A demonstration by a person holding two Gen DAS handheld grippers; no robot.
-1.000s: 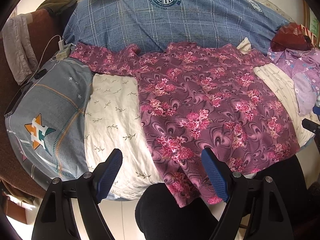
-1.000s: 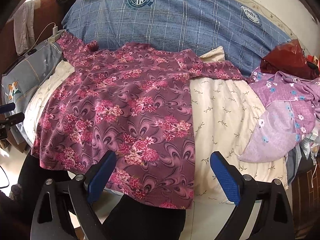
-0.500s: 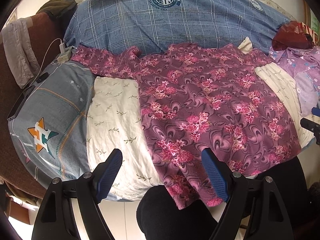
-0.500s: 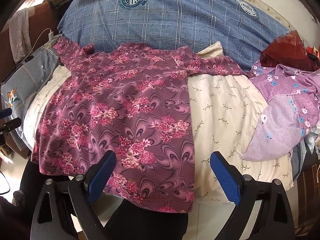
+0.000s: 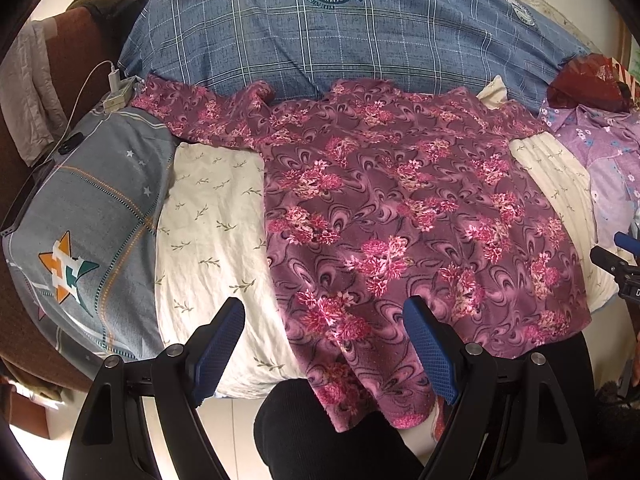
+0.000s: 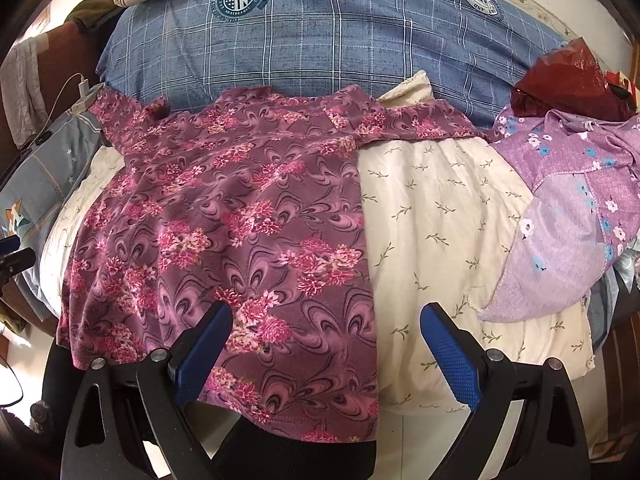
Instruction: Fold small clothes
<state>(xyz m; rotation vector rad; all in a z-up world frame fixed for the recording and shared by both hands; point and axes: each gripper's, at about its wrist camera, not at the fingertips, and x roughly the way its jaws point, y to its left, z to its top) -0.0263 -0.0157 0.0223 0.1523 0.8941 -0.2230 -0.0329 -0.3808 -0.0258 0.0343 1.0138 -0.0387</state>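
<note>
1. Two hand-held grippers hover above the near edge of a bed, each seen through its own wrist camera, and neither holds anything.
2. The left gripper has its blue-padded fingers spread wide apart and empty. Its right finger sits over the hem of a maroon floral top, and its left finger sits over a cream sheet.
3. The right gripper is likewise spread wide and empty. Its left finger lies over the maroon floral top, and its right finger lies over the cream sheet.
4. The top lies flat on the cream sheet, front down or up cannot be told. Its neckline points to 12 o'clock and both sleeves are spread out to 9 and 3 o'clock.
5. The hem of the top hangs over the bed edge at 6 o'clock, draped onto the person's dark trouser leg.
6. A blue plaid quilt with a round crest lies bunched behind the top at 12 o'clock, touching its collar and sleeves.
7. In the left wrist view, a grey pillow with an orange star logo rests at 9 o'clock, just beside the left sleeve.
8. In the right wrist view, a lilac floral garment lies crumpled at 3 o'clock, apart from the top's body, with a dark red plastic bag behind it.
9. A white charger and cable sit at 10 o'clock near the pillow.
</note>
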